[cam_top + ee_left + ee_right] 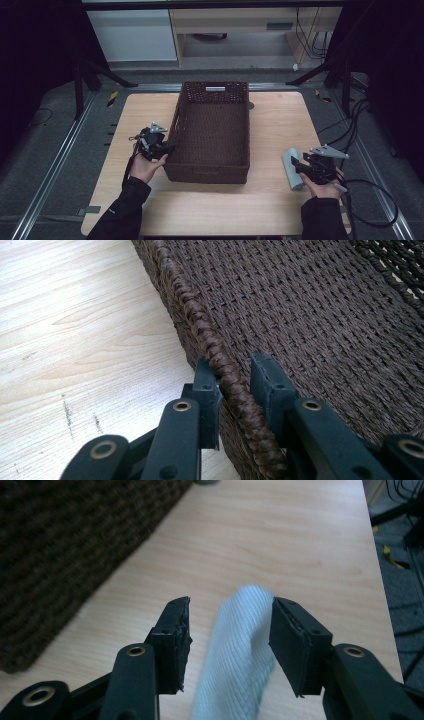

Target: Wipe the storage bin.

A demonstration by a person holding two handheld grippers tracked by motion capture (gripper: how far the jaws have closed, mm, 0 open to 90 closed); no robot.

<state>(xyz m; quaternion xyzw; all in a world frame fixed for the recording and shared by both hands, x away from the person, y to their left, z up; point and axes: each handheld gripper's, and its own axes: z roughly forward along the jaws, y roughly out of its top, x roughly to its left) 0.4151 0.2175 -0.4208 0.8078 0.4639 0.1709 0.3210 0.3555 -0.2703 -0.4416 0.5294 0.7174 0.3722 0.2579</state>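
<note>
Two grippers inspected beside the dark brown woven wicker basket [210,132]. Left gripper [235,385] straddles the basket's braided rim, whether clamped unclear. Right gripper [230,635], jaws apart, flanks the rolled pale blue cloth [235,665] right of the basket.

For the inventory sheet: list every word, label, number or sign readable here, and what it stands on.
No text can be read in any view.
White tag on the far wall of the woven basket: too small and blurred to tell whether it bears print.
Light blue rolled cloth, wooden table, left gripper and right gripper: no markings seen.
</note>
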